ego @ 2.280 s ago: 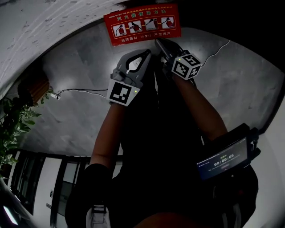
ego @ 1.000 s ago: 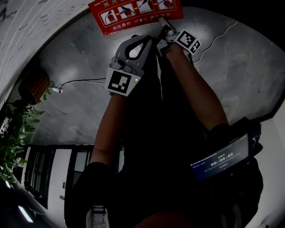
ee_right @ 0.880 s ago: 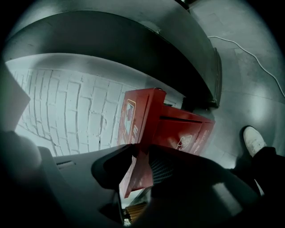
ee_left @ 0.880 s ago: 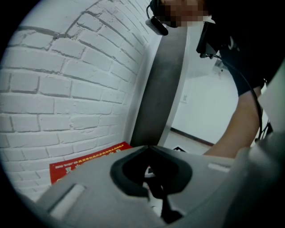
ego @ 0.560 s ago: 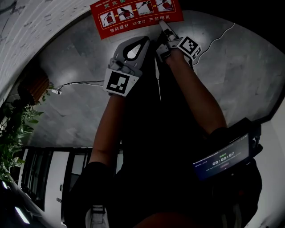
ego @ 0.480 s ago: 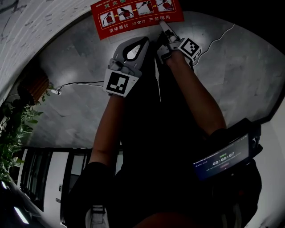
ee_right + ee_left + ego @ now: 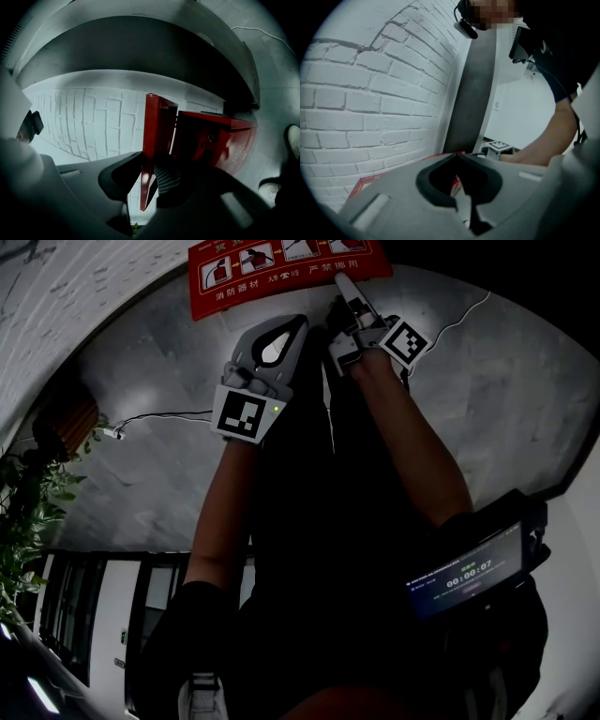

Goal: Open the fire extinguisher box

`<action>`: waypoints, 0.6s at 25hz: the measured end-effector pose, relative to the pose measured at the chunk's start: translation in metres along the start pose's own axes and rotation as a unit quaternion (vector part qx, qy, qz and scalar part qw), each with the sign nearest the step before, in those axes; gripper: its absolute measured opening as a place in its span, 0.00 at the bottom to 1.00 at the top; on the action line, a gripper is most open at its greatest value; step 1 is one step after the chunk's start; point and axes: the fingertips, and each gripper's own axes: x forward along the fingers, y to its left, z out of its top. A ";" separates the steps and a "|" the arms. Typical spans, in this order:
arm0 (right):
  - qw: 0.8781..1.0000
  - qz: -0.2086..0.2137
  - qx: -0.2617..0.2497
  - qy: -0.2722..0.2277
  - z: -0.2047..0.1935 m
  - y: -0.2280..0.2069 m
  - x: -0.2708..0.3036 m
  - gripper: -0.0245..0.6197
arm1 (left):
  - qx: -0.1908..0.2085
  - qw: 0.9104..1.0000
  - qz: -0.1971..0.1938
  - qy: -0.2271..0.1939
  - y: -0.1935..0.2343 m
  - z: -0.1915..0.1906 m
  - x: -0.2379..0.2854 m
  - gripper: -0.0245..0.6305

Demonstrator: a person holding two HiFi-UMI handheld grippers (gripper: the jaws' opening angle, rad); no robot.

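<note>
My right claw (image 7: 150, 163) is closing on the red door (image 7: 154, 122) at its edge, pads on both faces. The door stands ajar from the box (image 7: 215, 136) on a white brick wall (image 7: 93, 122). My left claw (image 7: 457, 161) is pinched together, empty. Risk: the thin painted edge could slip out if I pull askew. Grey stone floor (image 7: 141, 427), dim room, plant (image 7: 28, 512) nearby.

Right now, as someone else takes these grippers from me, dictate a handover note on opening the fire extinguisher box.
Left gripper: shut, empty, held beside the box.
Right gripper: jaws closing on the free edge of the red lid.
Box: against the white brick wall, lid ajar with a dark gap showing.
Done: lid edge caught and lifted off the body.
Left: swing the lid fully open.
</note>
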 end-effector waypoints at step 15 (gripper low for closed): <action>0.994 0.090 -0.057 0.000 0.039 0.080 0.060 0.13 | 0.011 1.000 0.005 -0.020 0.019 0.029 0.002 0.04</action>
